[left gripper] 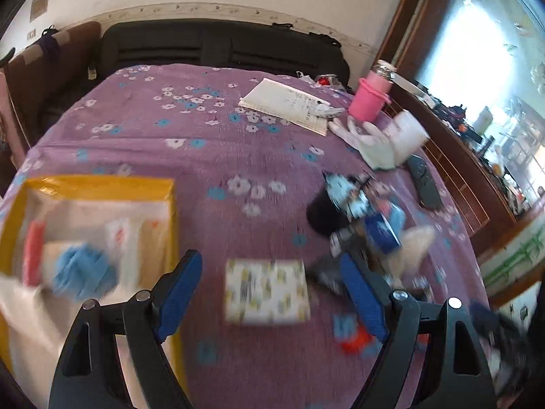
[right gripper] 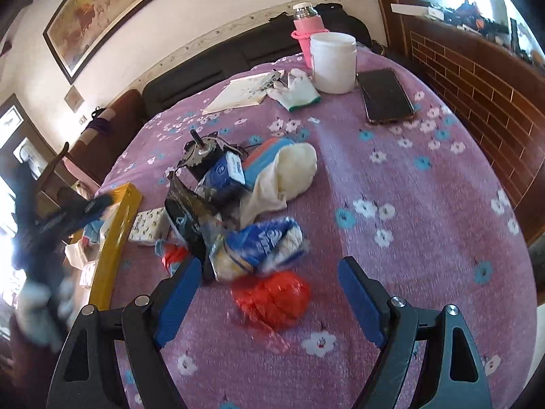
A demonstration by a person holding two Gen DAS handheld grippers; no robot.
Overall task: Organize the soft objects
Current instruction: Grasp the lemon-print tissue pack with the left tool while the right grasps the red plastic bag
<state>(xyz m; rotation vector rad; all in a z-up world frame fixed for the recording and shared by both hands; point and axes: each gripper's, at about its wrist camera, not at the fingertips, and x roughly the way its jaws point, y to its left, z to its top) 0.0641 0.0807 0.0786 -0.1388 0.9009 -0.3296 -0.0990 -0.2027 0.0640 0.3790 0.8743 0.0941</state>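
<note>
Nearest the right hand-held gripper, its blue pads spread wide and holding nothing, a red mesh bundle lies on the purple flowered cloth that covers the counter. Just behind it sits a blue-and-white plastic pack, then a cream sock beside a small motor and a blue box.

The left hand-held gripper is likewise released, hovering over a patterned tissue pack. To its left stands the yellow-rimmed box with a blue fluffy item inside.

Farther back lie a white glove, a notebook, a white jar, a pink bottle and a phone. Beyond the counter runs a black sofa, with a framed painting on the wall.
</note>
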